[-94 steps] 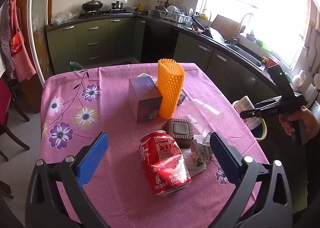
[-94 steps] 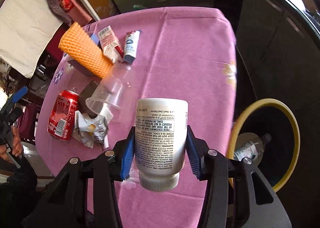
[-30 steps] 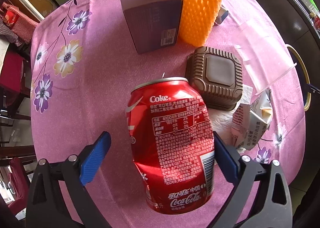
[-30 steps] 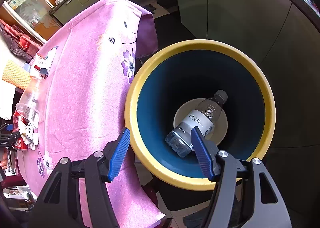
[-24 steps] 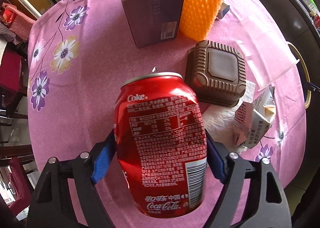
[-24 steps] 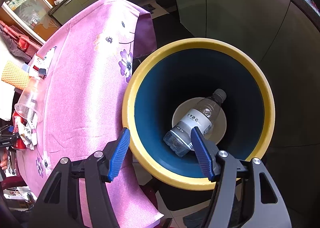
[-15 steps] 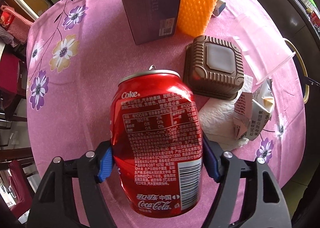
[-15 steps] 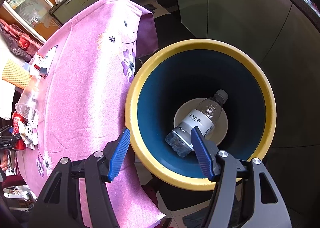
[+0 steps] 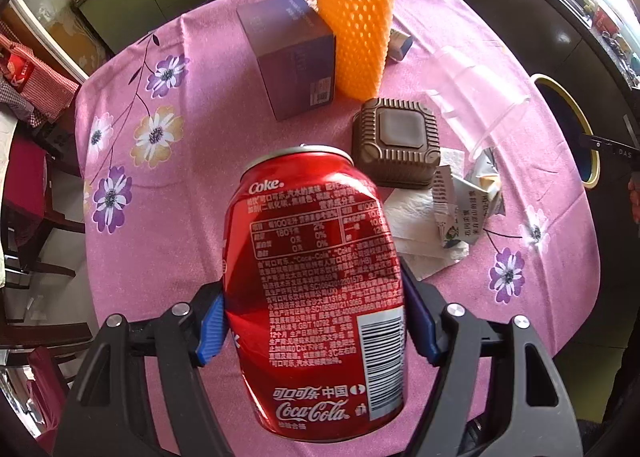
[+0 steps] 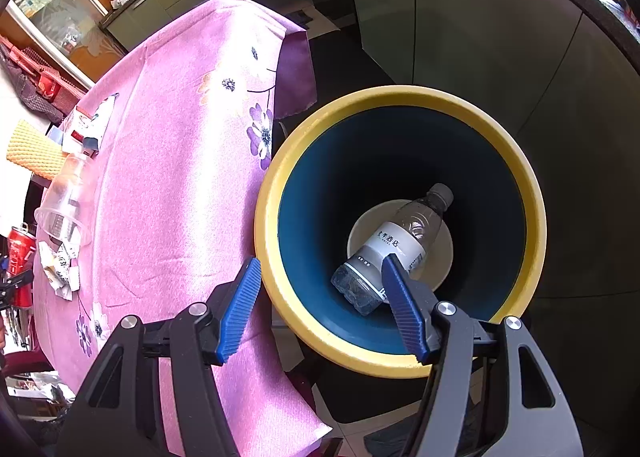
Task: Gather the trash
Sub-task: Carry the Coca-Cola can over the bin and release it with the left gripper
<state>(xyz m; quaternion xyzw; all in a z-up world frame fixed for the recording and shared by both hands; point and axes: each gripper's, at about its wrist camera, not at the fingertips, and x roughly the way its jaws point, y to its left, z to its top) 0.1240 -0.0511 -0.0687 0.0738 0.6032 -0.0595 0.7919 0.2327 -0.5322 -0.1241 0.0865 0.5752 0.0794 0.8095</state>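
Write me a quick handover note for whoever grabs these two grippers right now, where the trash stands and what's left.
Left gripper: jaws just closed, shut on the red cola can, which looks lifted off the pink tablecloth.
Right gripper: open, empty, above the yellow-rimmed bin beside the table.
Done: a water bottle lies in the bin, along with something white under it.
Left on the table: orange foam sleeve, purple box, brown square lid, clear plastic cup, crumpled carton, white paper napkin.
Next: probably carry the can to the bin.

A bottle (image 10: 396, 245) lies in the bin (image 10: 400, 361), which stands beside the table (image 10: 180, 185).
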